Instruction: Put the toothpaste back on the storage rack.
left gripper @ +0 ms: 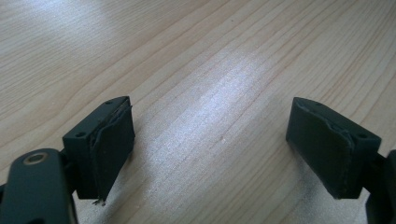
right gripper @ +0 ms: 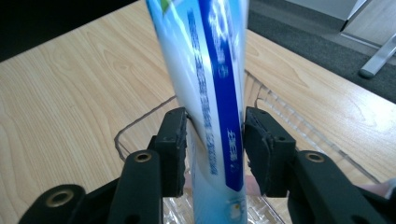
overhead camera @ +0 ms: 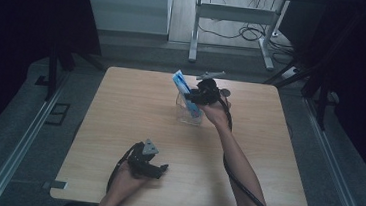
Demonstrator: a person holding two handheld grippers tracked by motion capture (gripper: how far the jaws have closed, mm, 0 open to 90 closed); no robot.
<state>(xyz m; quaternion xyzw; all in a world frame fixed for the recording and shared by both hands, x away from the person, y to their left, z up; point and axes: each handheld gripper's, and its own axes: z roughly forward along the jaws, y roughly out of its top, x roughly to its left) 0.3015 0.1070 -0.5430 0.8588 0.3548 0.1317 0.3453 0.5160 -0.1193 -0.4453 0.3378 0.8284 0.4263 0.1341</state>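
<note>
A blue and white toothpaste tube (overhead camera: 180, 82) stands tilted in a clear plastic cup (overhead camera: 190, 115) at the middle back of the wooden table (overhead camera: 120, 107). My right gripper (overhead camera: 197, 96) is shut on the tube just above the cup's rim. In the right gripper view, both black jaws press the sides of the tube (right gripper: 212, 70), and its lower end sits inside the cup (right gripper: 275, 105); the right gripper (right gripper: 212, 122) points down at it. Near the table's front edge, my left gripper (overhead camera: 154, 168) rests low and open. Bare wood lies between the jaws of the left gripper (left gripper: 210, 116).
Grey floor runs around the table. A metal desk frame (overhead camera: 195, 29) and loose cables (overhead camera: 247, 33) stand behind the far edge. Dark curtains hang at both sides. The person's right forearm (overhead camera: 238, 163) crosses the table's right half.
</note>
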